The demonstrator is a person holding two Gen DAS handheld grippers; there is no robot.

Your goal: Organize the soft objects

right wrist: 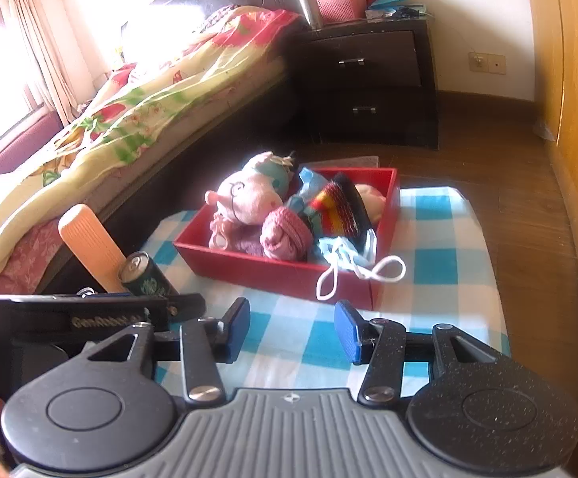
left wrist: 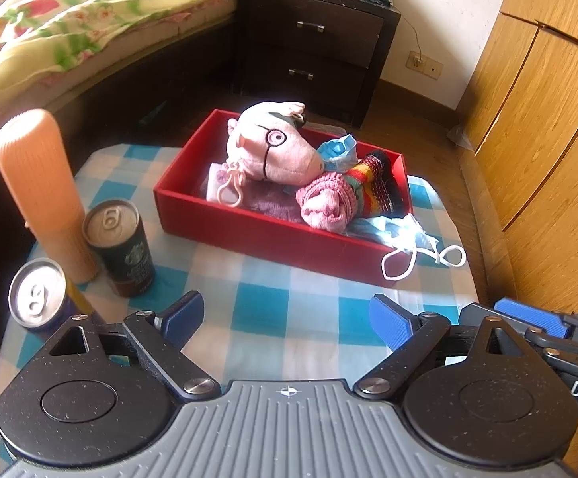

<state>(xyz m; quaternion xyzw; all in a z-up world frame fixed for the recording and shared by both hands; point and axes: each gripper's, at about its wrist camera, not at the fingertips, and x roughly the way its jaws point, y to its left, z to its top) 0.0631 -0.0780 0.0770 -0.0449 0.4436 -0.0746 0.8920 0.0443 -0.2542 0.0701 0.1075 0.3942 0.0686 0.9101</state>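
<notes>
A red box (left wrist: 249,227) (right wrist: 249,267) sits on the blue-checked cloth (left wrist: 273,302) (right wrist: 440,263). It holds a pink pig plush (left wrist: 273,147) (right wrist: 245,195), a rolled pink sock (left wrist: 325,203) (right wrist: 285,235), a striped knit piece (left wrist: 372,183) (right wrist: 336,207), a purple cloth (left wrist: 265,199) and blue face masks (left wrist: 340,151). One blue mask (left wrist: 404,235) (right wrist: 348,255) hangs over the box's near right corner. My left gripper (left wrist: 289,322) is open and empty, short of the box. My right gripper (right wrist: 291,328) is open and empty, also short of the box.
At the left stand a peach ribbed bottle (left wrist: 42,187) (right wrist: 90,239), a dark can (left wrist: 122,247) (right wrist: 145,279) and a second can (left wrist: 42,298). A bed (left wrist: 70,32), a dark nightstand (left wrist: 313,47) (right wrist: 368,79) and a wooden wardrobe (left wrist: 547,119) surround the table.
</notes>
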